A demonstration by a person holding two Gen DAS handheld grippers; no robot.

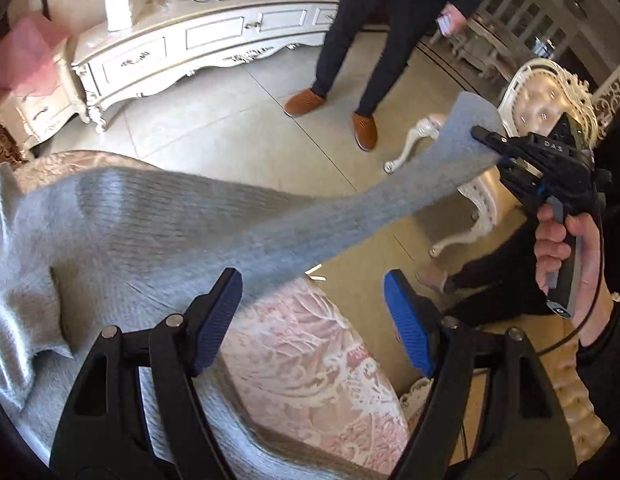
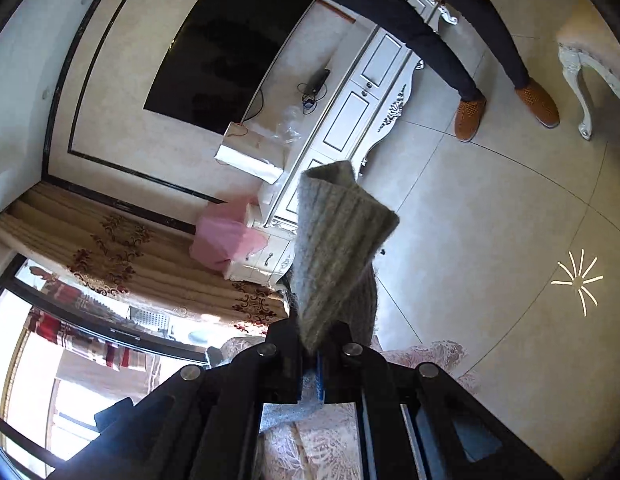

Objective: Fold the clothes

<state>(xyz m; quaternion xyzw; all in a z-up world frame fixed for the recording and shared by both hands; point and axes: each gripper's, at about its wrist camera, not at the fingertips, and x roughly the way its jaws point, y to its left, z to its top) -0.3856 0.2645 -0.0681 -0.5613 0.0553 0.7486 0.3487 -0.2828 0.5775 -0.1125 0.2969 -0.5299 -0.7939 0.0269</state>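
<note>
Left wrist view is showing the right claw [image 1: 485,136] clamping a grey sweater [image 1: 158,216] sleeve, stretching it taut, while the left claw [image 1: 313,316] is hovering wide apart, gripping nothing.

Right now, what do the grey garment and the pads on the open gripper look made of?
Garment: looks like soft knitted wool or a blend, matte; fine ribs and fuzzy edges show. Pads on the left gripper: probably blue rubber or plastic, with a ridged, dull surface.
</note>
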